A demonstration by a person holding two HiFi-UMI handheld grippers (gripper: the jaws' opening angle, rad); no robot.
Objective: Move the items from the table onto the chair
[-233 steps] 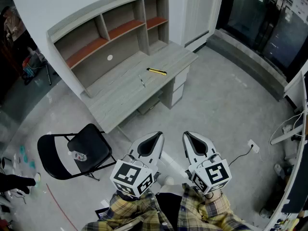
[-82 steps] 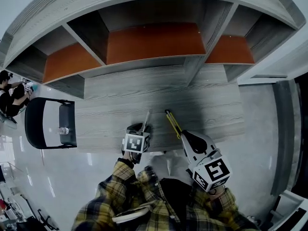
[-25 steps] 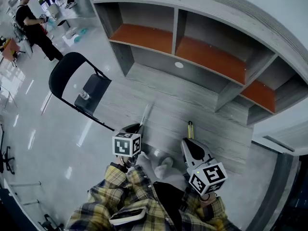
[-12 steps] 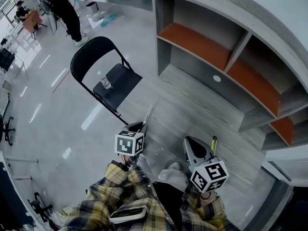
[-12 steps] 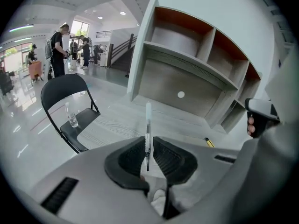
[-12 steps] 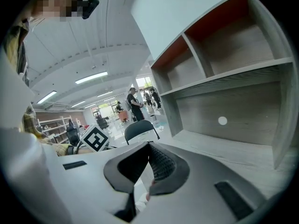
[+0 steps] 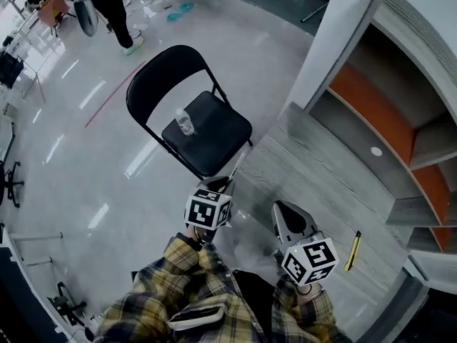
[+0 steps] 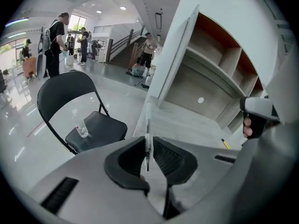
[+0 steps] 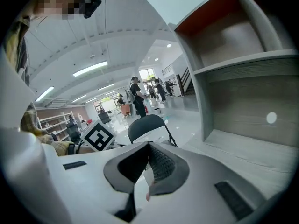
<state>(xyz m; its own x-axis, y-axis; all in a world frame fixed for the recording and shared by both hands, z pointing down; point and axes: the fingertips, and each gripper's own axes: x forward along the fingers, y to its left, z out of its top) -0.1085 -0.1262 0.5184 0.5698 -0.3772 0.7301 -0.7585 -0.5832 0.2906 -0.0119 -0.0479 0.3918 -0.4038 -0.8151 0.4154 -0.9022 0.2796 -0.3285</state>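
Water bottle (image 7: 185, 122) on chair (image 7: 221, 140); left gripper (image 8: 148, 142) fingers clamped on pen (image 8: 148, 124), undelivered; right gripper (image 9: 148, 149) fingers together, empty; yellow utility knife (image 7: 352, 251) on bench (image 7: 314, 184).

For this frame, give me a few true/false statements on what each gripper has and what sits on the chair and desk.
1. The left gripper is shut on a pen. True.
2. A yellow knife lies on the desk. True.
3. The right gripper holds that knife. False: its jaws are together with nothing between them.
4. A bottle stands on the chair seat. True.
5. The pen lies on the chair seat. False: it is in the left gripper.
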